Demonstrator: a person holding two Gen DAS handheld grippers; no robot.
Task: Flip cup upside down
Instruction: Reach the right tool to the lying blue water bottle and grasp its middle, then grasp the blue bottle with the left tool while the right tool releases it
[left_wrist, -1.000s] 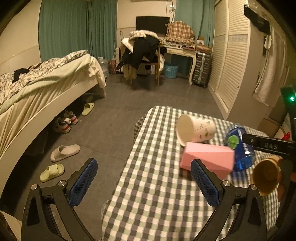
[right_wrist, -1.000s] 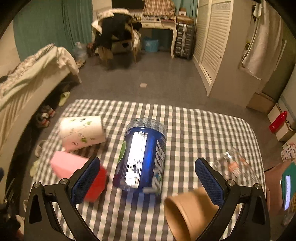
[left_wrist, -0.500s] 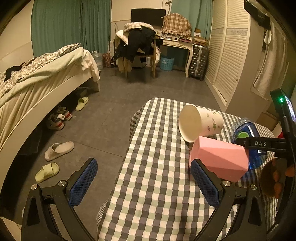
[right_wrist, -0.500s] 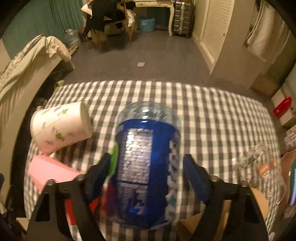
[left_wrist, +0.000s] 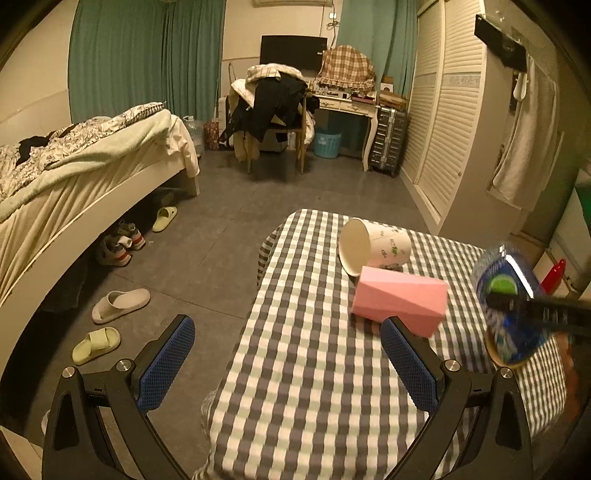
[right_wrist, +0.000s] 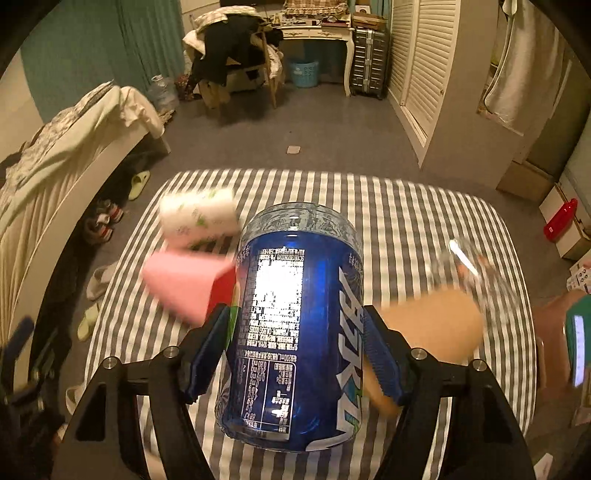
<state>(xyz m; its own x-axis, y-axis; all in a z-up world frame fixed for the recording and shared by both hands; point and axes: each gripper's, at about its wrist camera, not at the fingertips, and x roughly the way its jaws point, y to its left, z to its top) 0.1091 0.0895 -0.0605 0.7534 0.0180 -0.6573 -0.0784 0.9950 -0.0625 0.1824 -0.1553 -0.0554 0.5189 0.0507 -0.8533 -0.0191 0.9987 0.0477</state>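
- Contact has been made: a second ago the right gripper (right_wrist: 295, 332) was spread wide over the worktop (right_wrist: 406, 221), and its pads are now pressed against both sides of the blue cup (right_wrist: 291, 325).
- Motion blur across the tablecloth in the right wrist view, with the cup sharp between the pads, suggests the cup is being carried with the gripper; a lift appears to have begun.
- This is judged to mean the grasp step is done and the turning-over step is at hand.
- The blue cup is seen near the middle of the worktop, between the pink box (right_wrist: 184, 284) and the tan cup (right_wrist: 424, 325).
- Its long axis is laid along the gripper's forward direction; the clear, patterned end points away from the camera, towards the far edge, and the nearer end towards the wrist. Which end is the mouth cannot be told.
- The left gripper (left_wrist: 288, 365) is held spread and empty over the near left corner, well apart from the blue cup (left_wrist: 508, 306).
- A white paper cup (left_wrist: 373, 247) lies on its side beyond the box.
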